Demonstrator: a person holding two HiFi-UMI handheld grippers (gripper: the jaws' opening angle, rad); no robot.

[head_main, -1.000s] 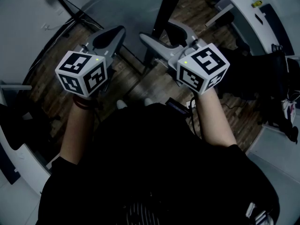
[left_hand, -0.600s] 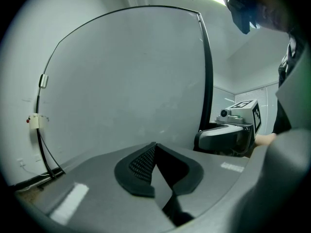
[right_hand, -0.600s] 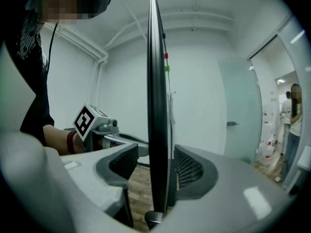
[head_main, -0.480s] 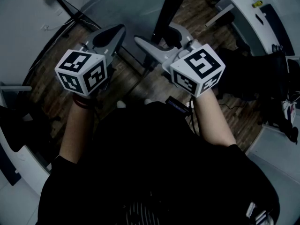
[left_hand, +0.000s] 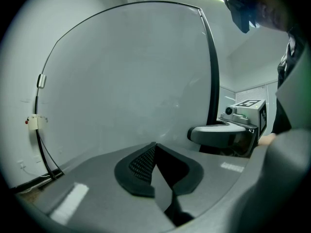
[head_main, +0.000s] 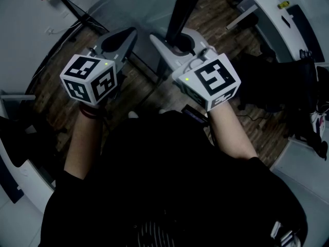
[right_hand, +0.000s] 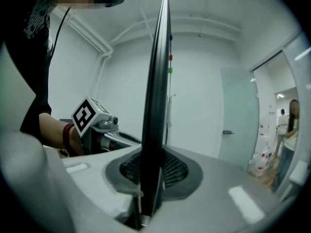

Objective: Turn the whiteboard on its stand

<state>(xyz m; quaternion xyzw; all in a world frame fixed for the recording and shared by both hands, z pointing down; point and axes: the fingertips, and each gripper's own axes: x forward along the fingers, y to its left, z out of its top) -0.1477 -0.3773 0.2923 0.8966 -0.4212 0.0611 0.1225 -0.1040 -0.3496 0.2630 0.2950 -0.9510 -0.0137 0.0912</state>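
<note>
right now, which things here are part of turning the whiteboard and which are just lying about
Job:
whiteboard
right gripper, jaws just closed onto its black edge
left gripper, shut, pointing at its face

Lying about:
table
door
wall box

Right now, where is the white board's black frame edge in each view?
Head view: black frame edge, top centre, entering the right gripper, whose jaws have just been closing on it.
Left gripper view: edge right of centre, above the right gripper.
Right gripper view: edge upright at centre, between the pads.
Shared landmark: the right gripper.
</note>
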